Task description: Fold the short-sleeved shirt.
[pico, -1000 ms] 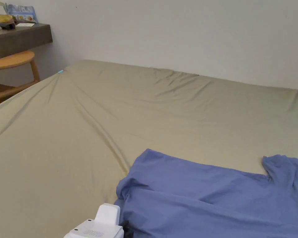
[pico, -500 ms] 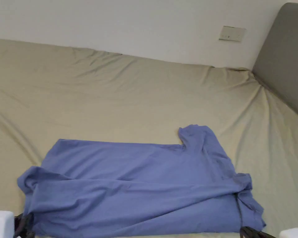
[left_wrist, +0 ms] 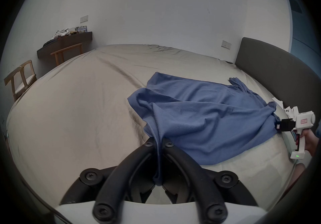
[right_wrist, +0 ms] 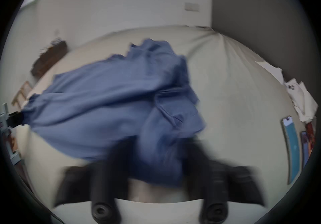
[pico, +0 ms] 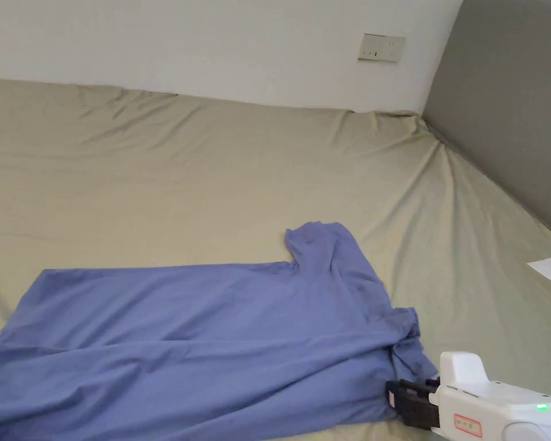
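Hand-held gripper [pico: 396,396] now beside shirt [pico: 211,327]

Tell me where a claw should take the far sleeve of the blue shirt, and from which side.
Grip the sleeve at its free outer hem, coming from the wall side, low over the bed sheet. It lies flat, sticking out past the shirt body's far edge, so that hem looks easiest to pinch.

A plain bedroom with a wide bed

A wrinkled beige sheet [pico: 211,172] covered the bed against a bare white wall [pico: 182,40] with a socket plate [pico: 381,47]; a grey headboard [pico: 509,126] stood at right, a dark shelf [left_wrist: 66,43] and wooden chair [left_wrist: 20,78] far left.
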### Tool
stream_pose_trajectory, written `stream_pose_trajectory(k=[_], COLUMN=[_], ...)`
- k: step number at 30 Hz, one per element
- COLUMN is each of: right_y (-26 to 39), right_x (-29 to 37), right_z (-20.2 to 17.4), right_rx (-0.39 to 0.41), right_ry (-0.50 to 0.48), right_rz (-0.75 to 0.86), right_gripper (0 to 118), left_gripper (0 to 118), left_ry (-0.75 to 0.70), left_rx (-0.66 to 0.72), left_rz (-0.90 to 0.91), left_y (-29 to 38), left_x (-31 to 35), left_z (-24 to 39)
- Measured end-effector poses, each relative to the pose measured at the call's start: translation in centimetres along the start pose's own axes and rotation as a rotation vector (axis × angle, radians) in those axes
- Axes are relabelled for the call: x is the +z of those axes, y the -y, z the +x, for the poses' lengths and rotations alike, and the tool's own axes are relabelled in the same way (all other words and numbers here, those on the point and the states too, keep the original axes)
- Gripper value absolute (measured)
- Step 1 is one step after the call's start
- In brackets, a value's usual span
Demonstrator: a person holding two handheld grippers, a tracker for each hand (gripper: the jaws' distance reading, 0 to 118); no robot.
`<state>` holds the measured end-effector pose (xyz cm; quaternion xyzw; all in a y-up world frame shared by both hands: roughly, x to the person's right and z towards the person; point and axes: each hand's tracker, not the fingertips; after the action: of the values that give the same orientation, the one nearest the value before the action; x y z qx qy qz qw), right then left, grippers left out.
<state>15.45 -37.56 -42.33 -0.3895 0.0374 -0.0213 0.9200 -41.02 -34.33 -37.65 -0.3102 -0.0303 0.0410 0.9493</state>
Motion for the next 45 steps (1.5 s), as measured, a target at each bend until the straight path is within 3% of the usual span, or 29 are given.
stream_pose_trajectory(k=[1,2,3,4,9,16,24,26,29,30,31,32,33,34,35,36,37,40,42,43,45], right_y=[0.1,0.0,-0.4,-0.6,-2.7,-2.5,5.1,6.2,6.7,6.7,6.7,6.7,6.7,6.7,6.7,6.6,6.6,6.8,7.3,7.4,7.6], right_x=[0.3,0.8,0.9,1.4,6.2,13.4,16.7,16.4,16.0,15.9,15.8,15.9,16.2,16.7,17.6,18.9,20.3,24.8,27.2,27.8,28.7], right_z=[-0.2,-0.9,-1.1,-1.3,-0.3,-0.2,0.5,0.9,0.9,0.7,0.4,0.2,0.0,-0.2,-0.3,-0.5,-1.0,-3.3,-5.5,-6.3,-8.7], right_rx=[-0.023,-0.012,0.059,0.078,-0.008,0.095,0.210,0.166,0.174,0.174,0.165,0.159,0.164,0.172,0.174,0.177,0.181,0.154,0.123,0.117,0.110], right_ry=[-0.055,0.016,0.036,0.028,-0.044,-0.056,-0.047,-0.052,-0.049,-0.037,-0.022,-0.004,0.026,0.061,0.085,0.101,0.114,0.136,0.095,0.065,0.019], right_rz=[0.028,0.023,-0.010,0.004,0.081,0.068,-0.158,-0.205,-0.197,-0.189,-0.186,-0.187,-0.191,-0.172,-0.126,-0.049,0.030,0.290,0.413,0.444,0.519], right_gripper=[15,15,15,15,15,15,15,15,17,24,40,72,72,80,99,109,110,110,104,92,39], left_gripper=[3,3,3,3,3,3,3,3,4,7,17,40,50,50,79,97,105,103,93,80,23], left_ry=[0.004,0.008,0.010,0.010,0.008,0.012,0.031,0.027,0.003,0.002,-0.002,-0.008,-0.029,-0.033,-0.025,-0.015,-0.016,-0.036,-0.016,-0.008,-0.007], left_rx=[-0.002,-0.003,-0.007,-0.009,0.019,0.030,0.031,0.005,-0.015,-0.013,-0.019,-0.031,-0.039,-0.033,-0.024,-0.008,-0.003,-0.006,0.001,-0.004,-0.038], left_rz=[-0.003,-0.002,-0.003,-0.003,0.023,0.020,-0.177,-0.202,-0.236,-0.239,-0.241,-0.240,-0.221,-0.197,-0.171,-0.129,-0.093,0.085,0.205,0.251,0.321], left_y=[-0.2,-0.5,-0.8,-1.1,-2.9,-3.1,4.7,6.1,6.8,6.5,6.2,5.9,5.6,5.3,4.8,4.3,3.8,2.1,1.2,0.9,0.0], left_x=[0.1,0.2,0.2,0.3,2.7,8.9,12.4,12.1,10.7,10.6,10.6,10.7,11.1,11.6,12.4,13.4,14.4,18.1,20.3,20.9,21.5], left_z=[0.2,0.4,0.5,0.6,0.7,0.3,0.0,0.2,-0.3,-0.1,0.2,0.4,0.5,0.6,0.6,0.7,0.8,1.9,3.1,3.7,5.1])
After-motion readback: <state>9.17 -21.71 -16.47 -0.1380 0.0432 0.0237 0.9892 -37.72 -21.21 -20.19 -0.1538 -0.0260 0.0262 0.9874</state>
